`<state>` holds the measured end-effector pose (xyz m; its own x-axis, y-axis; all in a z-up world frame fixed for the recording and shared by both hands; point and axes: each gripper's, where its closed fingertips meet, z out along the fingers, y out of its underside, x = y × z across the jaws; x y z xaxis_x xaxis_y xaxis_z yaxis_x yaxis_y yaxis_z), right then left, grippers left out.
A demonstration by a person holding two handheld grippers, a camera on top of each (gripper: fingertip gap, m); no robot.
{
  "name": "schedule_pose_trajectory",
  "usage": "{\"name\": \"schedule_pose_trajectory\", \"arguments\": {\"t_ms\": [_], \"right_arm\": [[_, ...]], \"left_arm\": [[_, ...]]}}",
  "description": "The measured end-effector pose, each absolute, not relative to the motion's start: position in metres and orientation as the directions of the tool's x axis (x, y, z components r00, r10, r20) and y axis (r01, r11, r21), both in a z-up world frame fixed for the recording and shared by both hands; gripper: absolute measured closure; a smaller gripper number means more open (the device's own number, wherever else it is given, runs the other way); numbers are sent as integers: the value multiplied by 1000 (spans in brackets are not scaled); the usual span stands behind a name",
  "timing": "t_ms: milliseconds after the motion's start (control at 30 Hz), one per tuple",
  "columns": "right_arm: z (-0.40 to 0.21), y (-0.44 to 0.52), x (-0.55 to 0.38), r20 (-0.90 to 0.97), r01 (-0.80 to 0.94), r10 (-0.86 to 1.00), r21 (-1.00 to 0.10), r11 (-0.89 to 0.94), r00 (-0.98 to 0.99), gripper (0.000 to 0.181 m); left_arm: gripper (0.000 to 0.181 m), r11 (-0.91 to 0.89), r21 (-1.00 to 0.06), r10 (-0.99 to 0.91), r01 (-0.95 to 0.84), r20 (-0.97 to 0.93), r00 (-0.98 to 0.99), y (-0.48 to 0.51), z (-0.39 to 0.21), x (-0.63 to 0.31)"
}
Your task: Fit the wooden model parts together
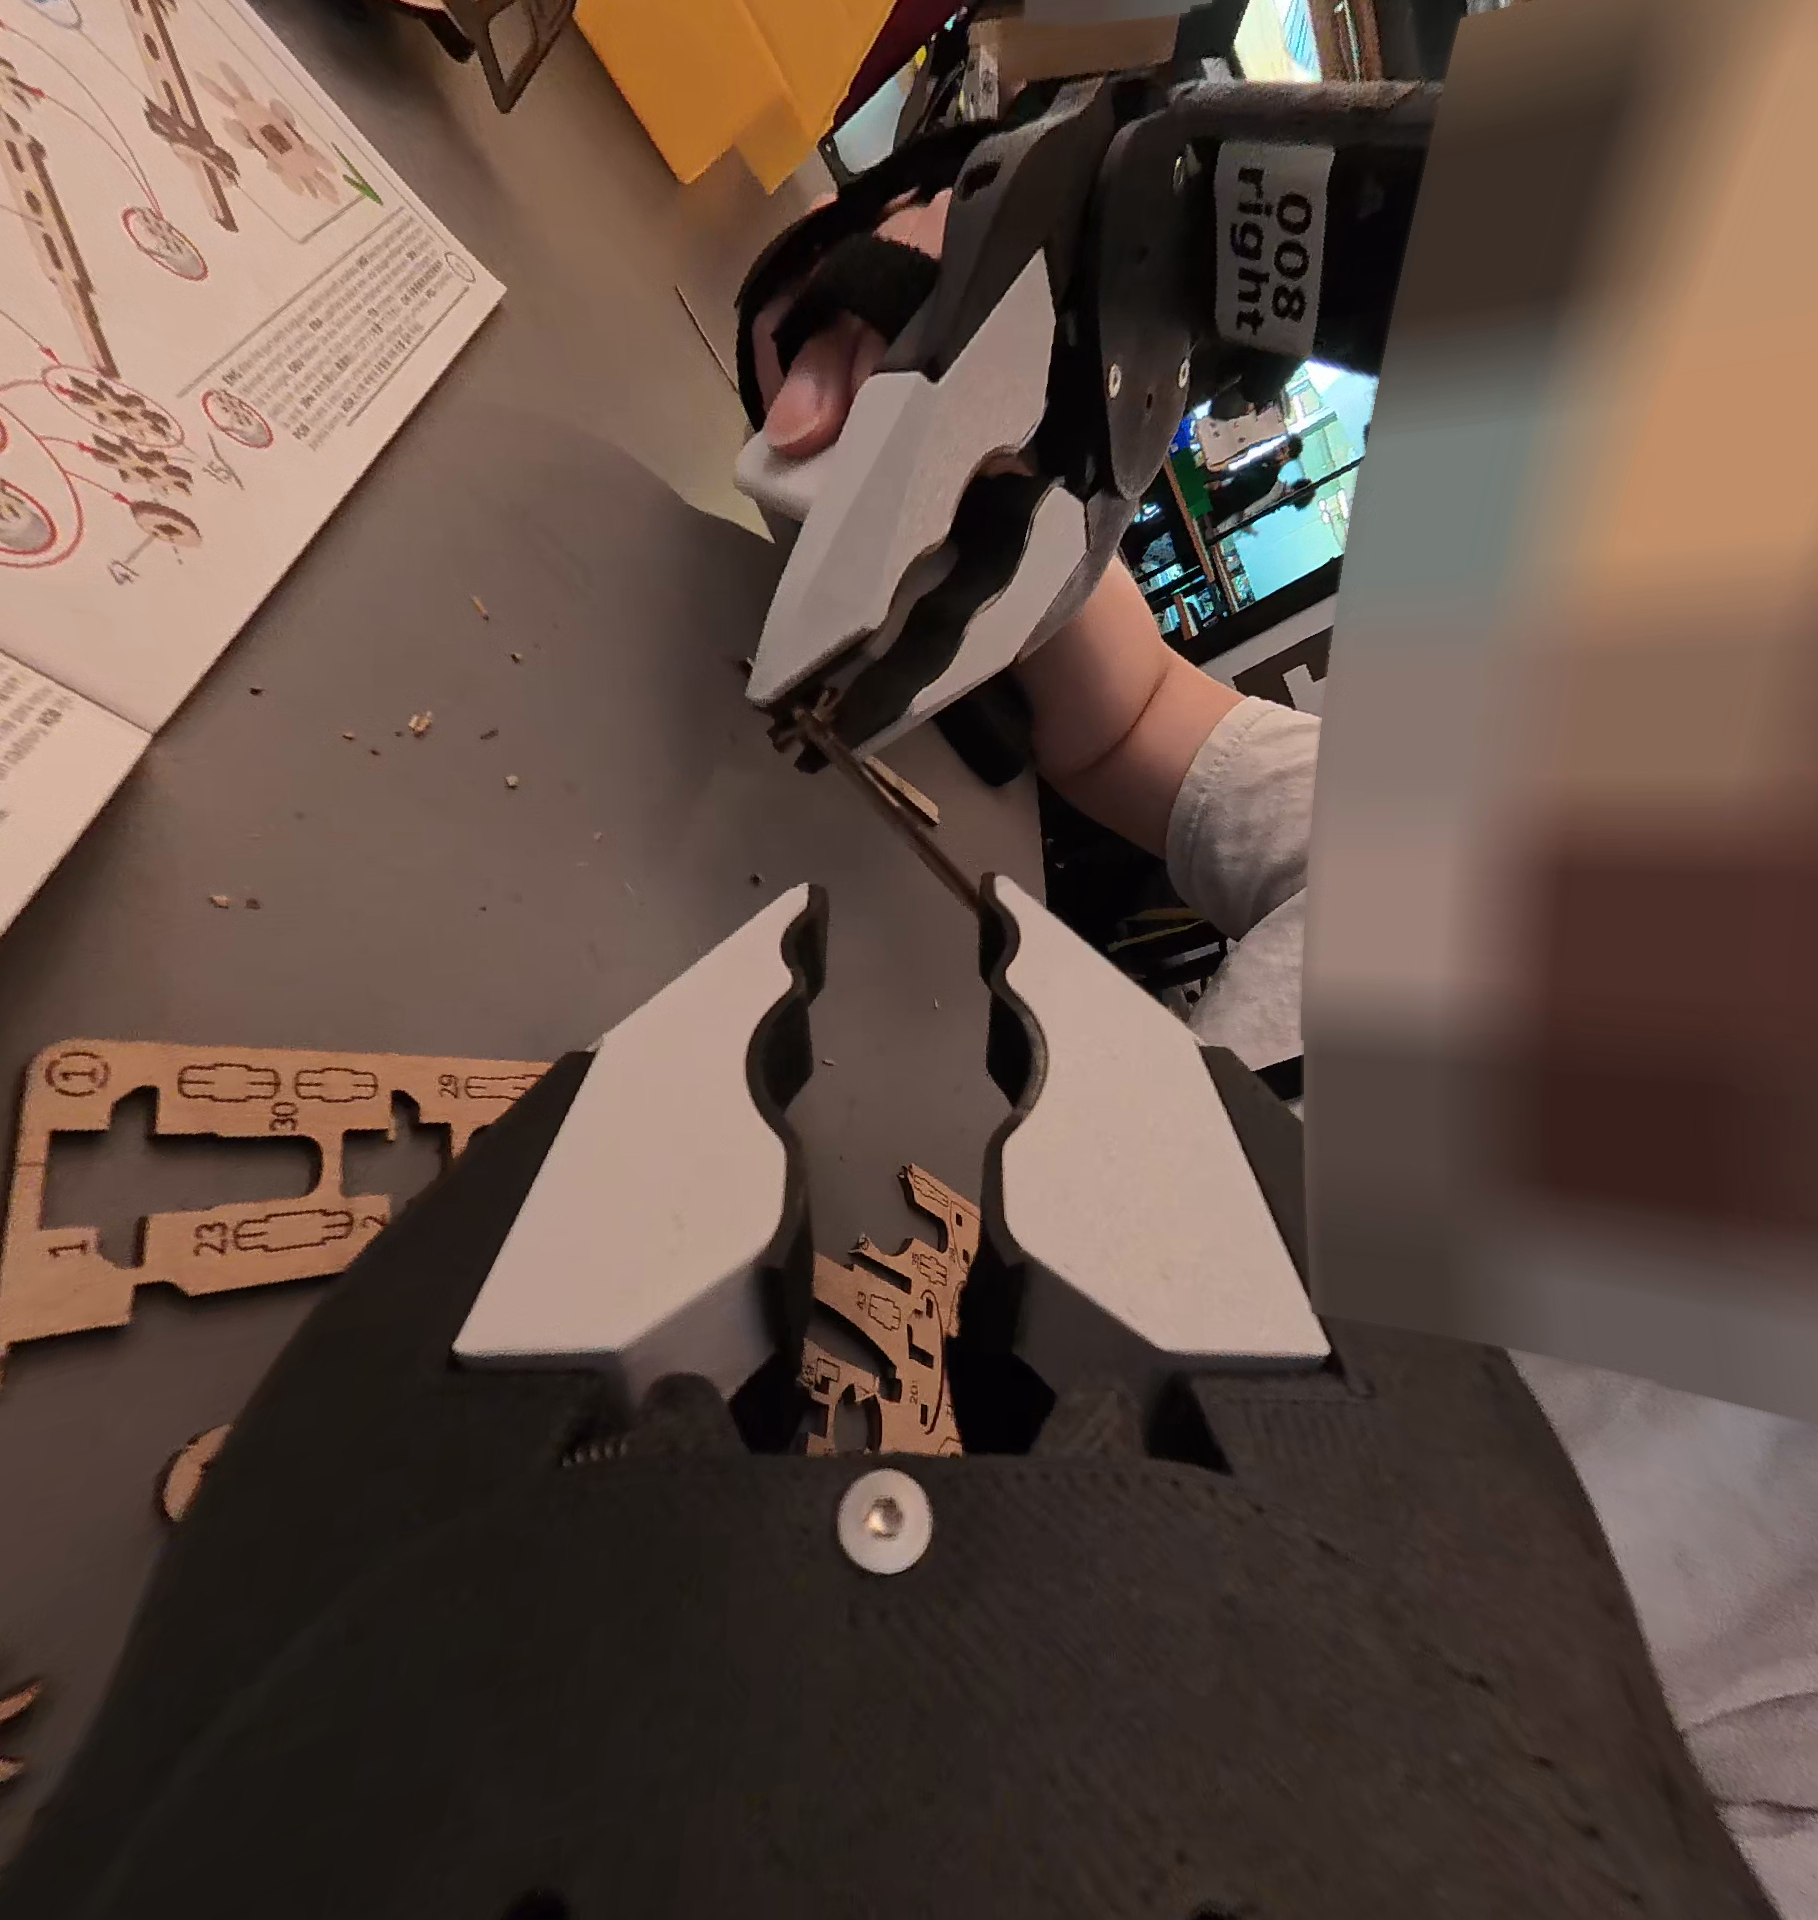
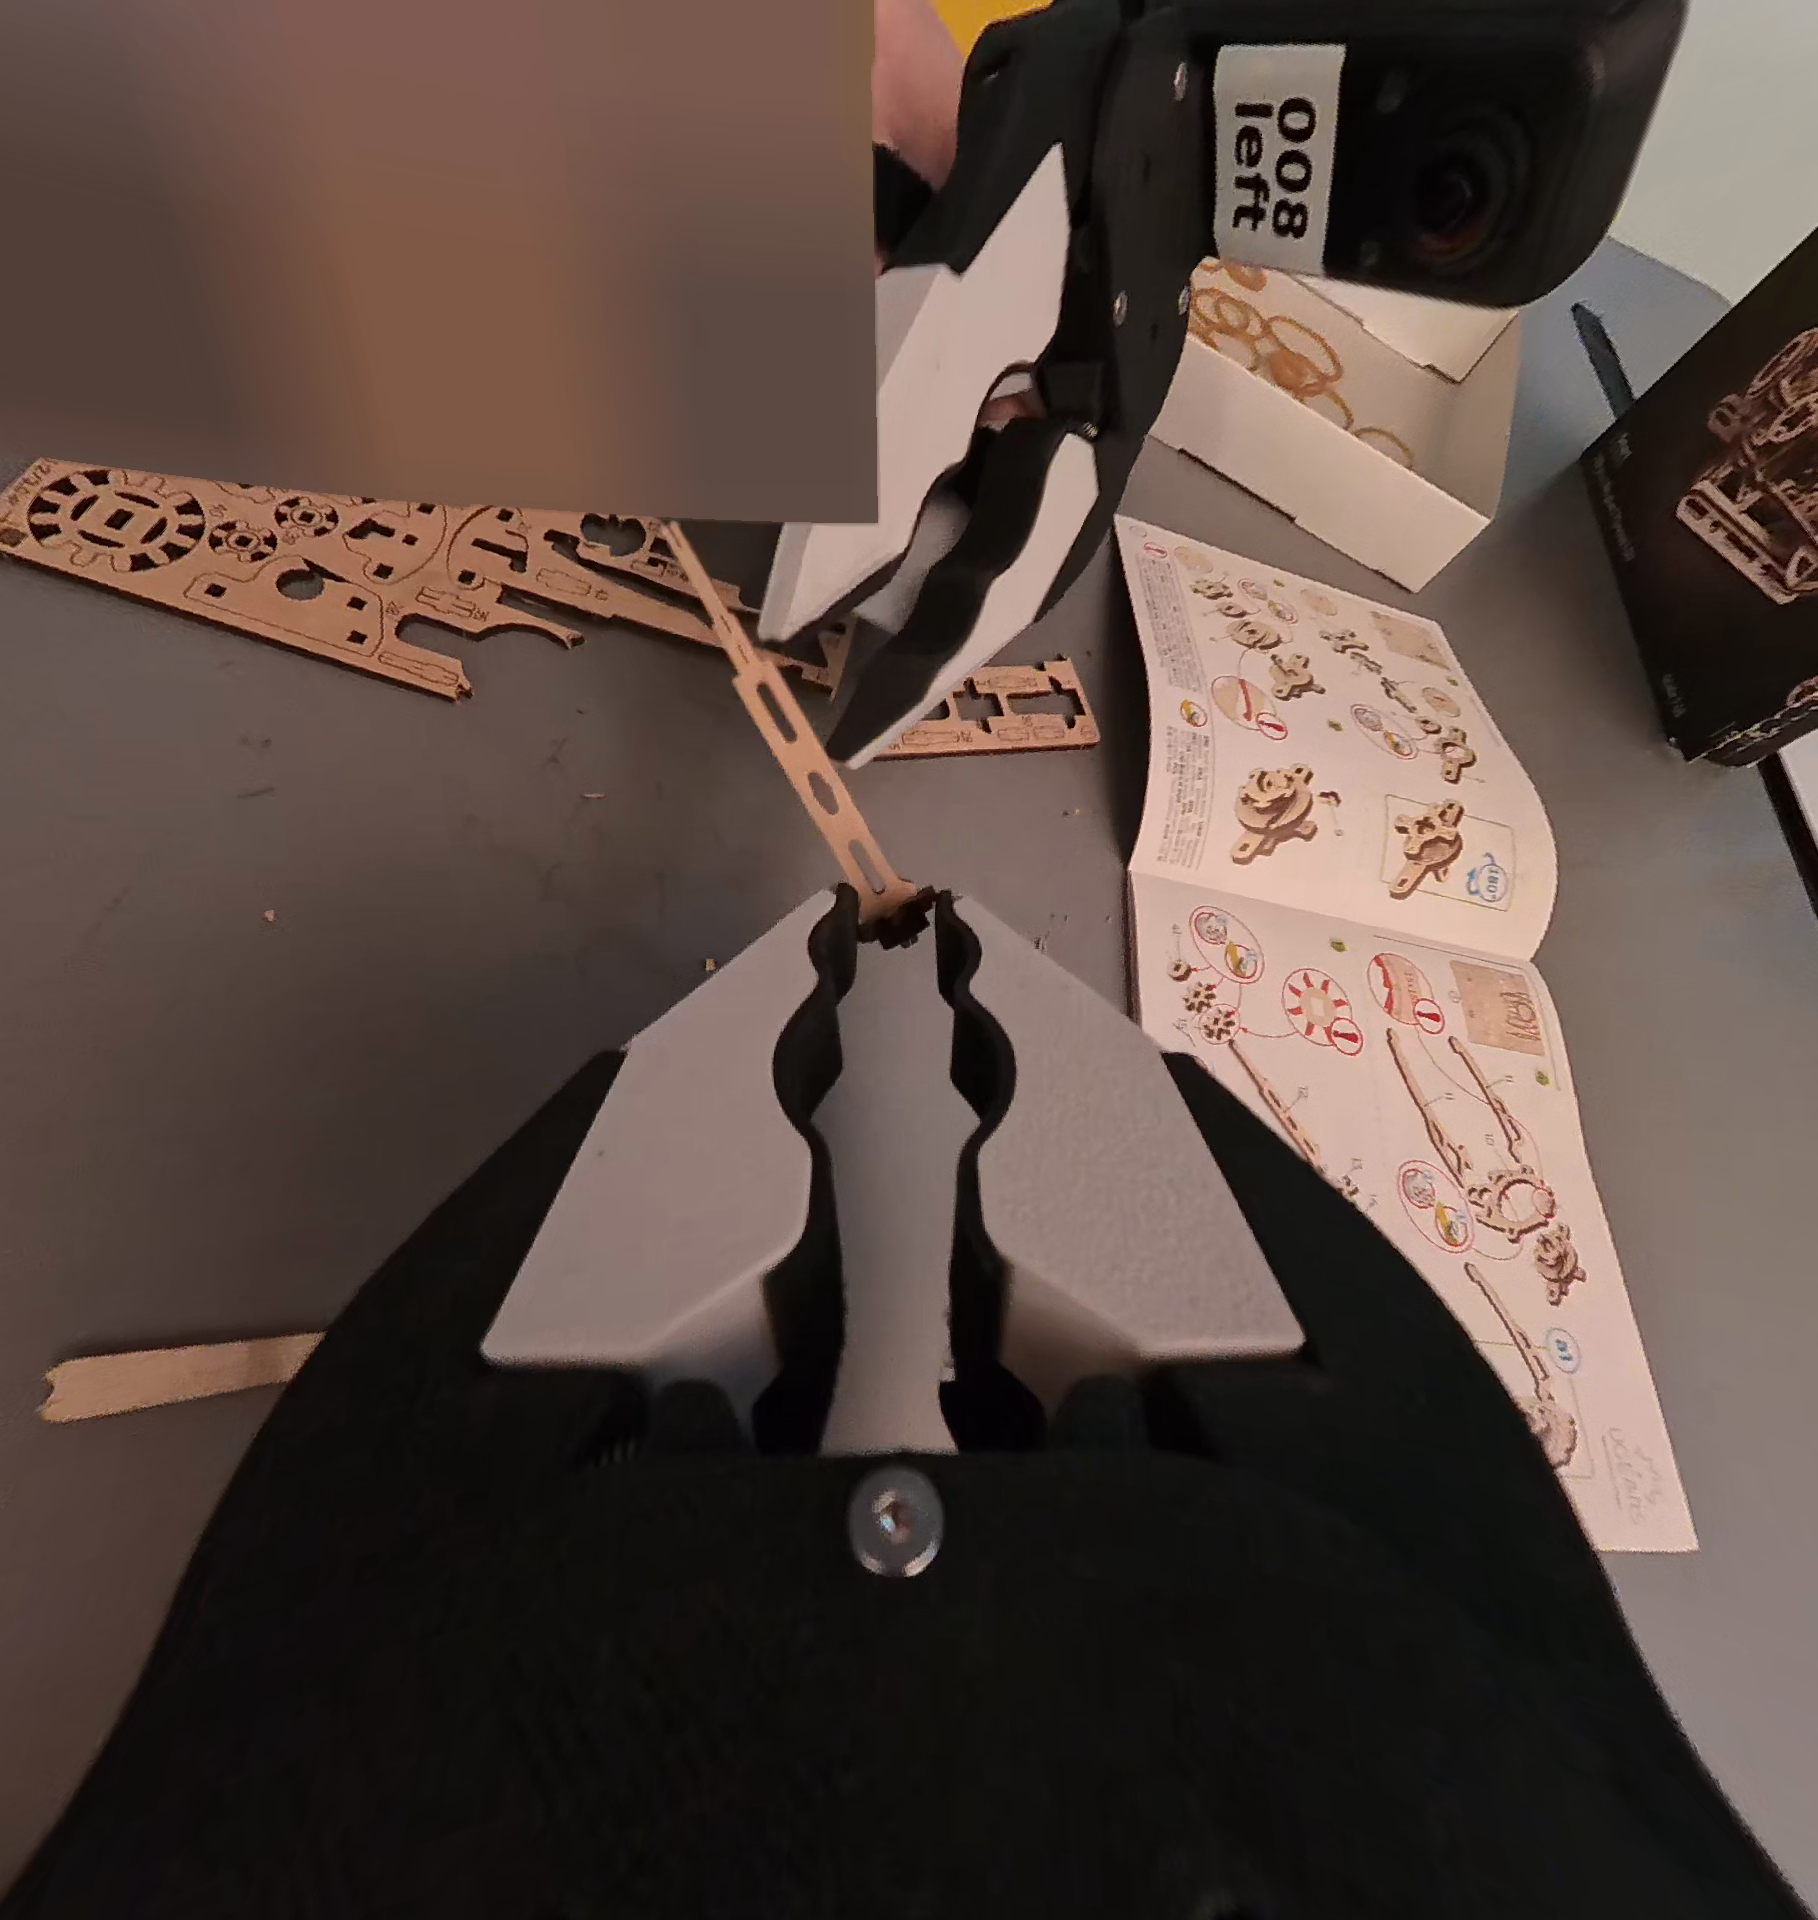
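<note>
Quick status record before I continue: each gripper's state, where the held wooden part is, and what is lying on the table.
right gripper: shut on the toothed end of a slotted wooden strip
left gripper: open; strip runs beside the tip of one finger; contact unclear
strip pose: held off the table, spanning between the two grippers
table: grey, with wood crumbs
loose items: punched wooden sheets, open instruction booklet, white box, dark kit box
</note>
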<state>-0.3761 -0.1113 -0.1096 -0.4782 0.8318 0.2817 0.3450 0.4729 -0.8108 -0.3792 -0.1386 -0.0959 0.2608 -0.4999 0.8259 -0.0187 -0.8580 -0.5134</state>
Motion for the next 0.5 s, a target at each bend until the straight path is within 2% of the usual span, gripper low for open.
{"name": "schedule_pose_trajectory", "arguments": {"t_ms": [267, 500], "right_arm": [[-111, -110, -377, 288, 354, 833, -804, 478, -472, 169], [-109, -111, -377, 262, 353, 840, -818, 454, -474, 169]], "left_arm": [[151, -853, -518, -511, -60, 808, 292, -141, -104, -377], [163, -857, -509, -510, -82, 812, 285, -144, -106, -378]]}}
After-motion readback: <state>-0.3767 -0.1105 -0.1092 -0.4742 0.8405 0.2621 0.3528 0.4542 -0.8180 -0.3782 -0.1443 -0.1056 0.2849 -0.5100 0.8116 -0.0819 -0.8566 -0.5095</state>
